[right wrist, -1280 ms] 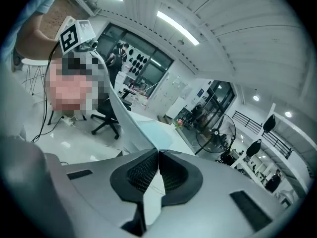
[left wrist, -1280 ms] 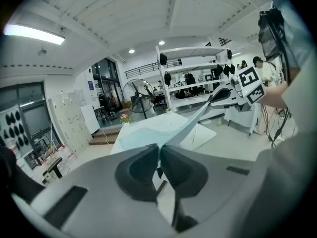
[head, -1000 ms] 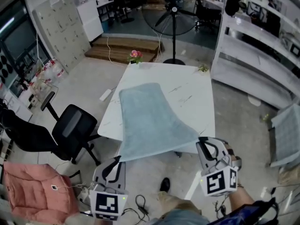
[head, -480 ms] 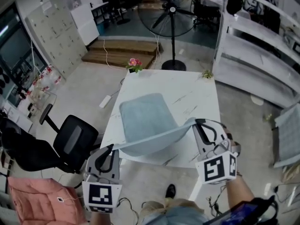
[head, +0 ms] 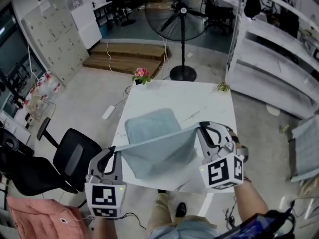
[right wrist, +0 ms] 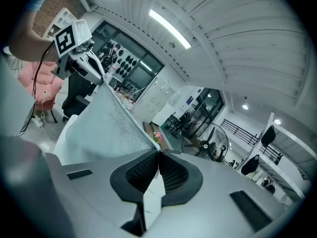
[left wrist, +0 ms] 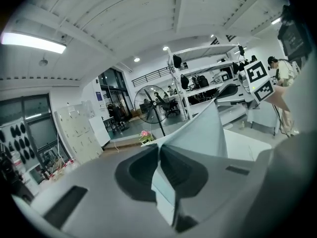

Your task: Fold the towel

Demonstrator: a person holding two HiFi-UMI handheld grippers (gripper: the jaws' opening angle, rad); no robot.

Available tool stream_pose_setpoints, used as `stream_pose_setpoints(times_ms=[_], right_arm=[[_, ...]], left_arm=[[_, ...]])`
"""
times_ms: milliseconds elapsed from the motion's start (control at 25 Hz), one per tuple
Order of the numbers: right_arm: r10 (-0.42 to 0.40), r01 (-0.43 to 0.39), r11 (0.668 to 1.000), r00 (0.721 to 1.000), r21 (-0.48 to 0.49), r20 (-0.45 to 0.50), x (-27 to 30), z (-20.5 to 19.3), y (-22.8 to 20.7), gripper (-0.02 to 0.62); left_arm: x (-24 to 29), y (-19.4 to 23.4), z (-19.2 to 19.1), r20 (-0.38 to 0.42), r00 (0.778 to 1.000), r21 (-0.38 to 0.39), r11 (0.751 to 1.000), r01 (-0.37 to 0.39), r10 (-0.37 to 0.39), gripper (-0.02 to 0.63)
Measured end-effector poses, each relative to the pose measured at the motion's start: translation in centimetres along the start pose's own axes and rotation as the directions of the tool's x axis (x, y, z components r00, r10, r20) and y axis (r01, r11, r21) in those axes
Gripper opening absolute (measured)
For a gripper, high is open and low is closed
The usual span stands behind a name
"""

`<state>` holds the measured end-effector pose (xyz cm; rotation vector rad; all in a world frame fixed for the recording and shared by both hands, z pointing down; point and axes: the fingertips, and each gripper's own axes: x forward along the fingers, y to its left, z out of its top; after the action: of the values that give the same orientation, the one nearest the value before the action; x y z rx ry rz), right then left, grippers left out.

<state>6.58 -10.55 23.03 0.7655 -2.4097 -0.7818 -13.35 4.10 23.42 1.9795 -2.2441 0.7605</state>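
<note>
A light blue towel [head: 154, 146] lies on the white marble-look table [head: 199, 98]. Its near edge is lifted and stretched taut between my two grippers. My left gripper [head: 115, 151] is shut on the towel's left corner above the table's left edge. Over the table's right half, my right gripper [head: 200, 128] is shut on the right corner. In the left gripper view the towel [left wrist: 203, 133] runs from the closed jaws [left wrist: 159, 152] away to the right gripper [left wrist: 229, 89]. The right gripper view shows the cloth [right wrist: 109, 128] pinched between the pads [right wrist: 158, 155] and leading to the left gripper [right wrist: 96, 66].
A black office chair [head: 75, 156] stands left of the table. A small pink flower pot [head: 141, 74] sits at the table's far left corner, and a standing fan [head: 182, 29] rises beyond. White shelving [head: 269, 59] fills the right side. A pink cushion [head: 30, 218] lies bottom left.
Both grippers have moved forward over the table and slightly up, carrying the towel's near edge with them. The hanging part now rises and doubles over the far half.
</note>
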Motion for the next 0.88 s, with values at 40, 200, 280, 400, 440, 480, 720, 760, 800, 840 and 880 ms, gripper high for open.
stream_pose_setpoints(times_ms=[40, 200, 280, 400, 440, 480, 720, 760, 800, 840, 880], right_arm=[[0.0, 0.0, 1.0, 1.0, -0.002, -0.005, 1.0, -0.1, -0.1, 0.023], [0.009, -0.01, 1.0, 0.999, -0.007, -0.033, 5.5, -0.7, -0.2, 0.023], [0.021, -0.021, 1.0, 0.998, -0.004, -0.056, 7.9, -1.2, 0.0, 0.023], [0.046, -0.047, 0.999, 0.995, 0.001, -0.089, 11.5, -2.3, 0.6, 0.023], [0.054, -0.054, 0.999, 0.993, 0.005, -0.101, 12.6, -2.6, 0.8, 0.023], [0.062, -0.061, 0.998, 0.992, 0.009, -0.112, 13.8, -3.0, 1.0, 0.023], [0.108, -0.106, 0.994, 0.977, 0.022, -0.183, 20.2, -5.4, 1.8, 0.025], [0.114, -0.112, 0.993, 0.974, 0.025, -0.194, 21.2, -5.8, 2.0, 0.025], [0.121, -0.118, 0.993, 0.971, 0.027, -0.205, 22.2, -6.3, 2.3, 0.025], [0.127, -0.124, 0.992, 0.968, 0.028, -0.216, 23.1, -6.8, 2.5, 0.025], [0.135, -0.132, 0.991, 0.964, 0.028, -0.228, 24.0, -7.4, 2.8, 0.025]], left_arm=[[0.9, 0.4, -0.3, -0.005, 1.0, -0.004, 1.0, 0.004, -0.004, 0.021], [4.9, 2.2, -1.7, -0.036, 0.999, -0.002, 1.0, 0.016, -0.017, 0.021], [7.1, 3.1, -2.6, -0.055, 0.998, -0.003, 1.0, 0.022, -0.022, 0.021], [10.3, 4.4, -4.2, -0.08, 0.996, -0.021, 0.999, 0.035, -0.037, 0.021], [11.5, 4.9, -4.8, -0.092, 0.995, -0.029, 0.999, 0.042, -0.045, 0.021], [12.6, 5.3, -5.4, -0.105, 0.993, -0.035, 0.998, 0.05, -0.053, 0.021], [18.8, 7.1, -8.5, -0.162, 0.981, -0.066, 0.993, 0.099, -0.108, 0.021], [19.7, 7.3, -9.1, -0.171, 0.978, -0.074, 0.992, 0.106, -0.118, 0.021], [20.6, 7.4, -9.7, -0.181, 0.975, -0.083, 0.99, 0.113, -0.127, 0.021], [21.5, 7.5, -10.3, -0.191, 0.972, -0.092, 0.988, 0.12, -0.136, 0.021], [22.4, 7.6, -11.0, -0.202, 0.969, -0.1, 0.987, 0.127, -0.145, 0.021]])
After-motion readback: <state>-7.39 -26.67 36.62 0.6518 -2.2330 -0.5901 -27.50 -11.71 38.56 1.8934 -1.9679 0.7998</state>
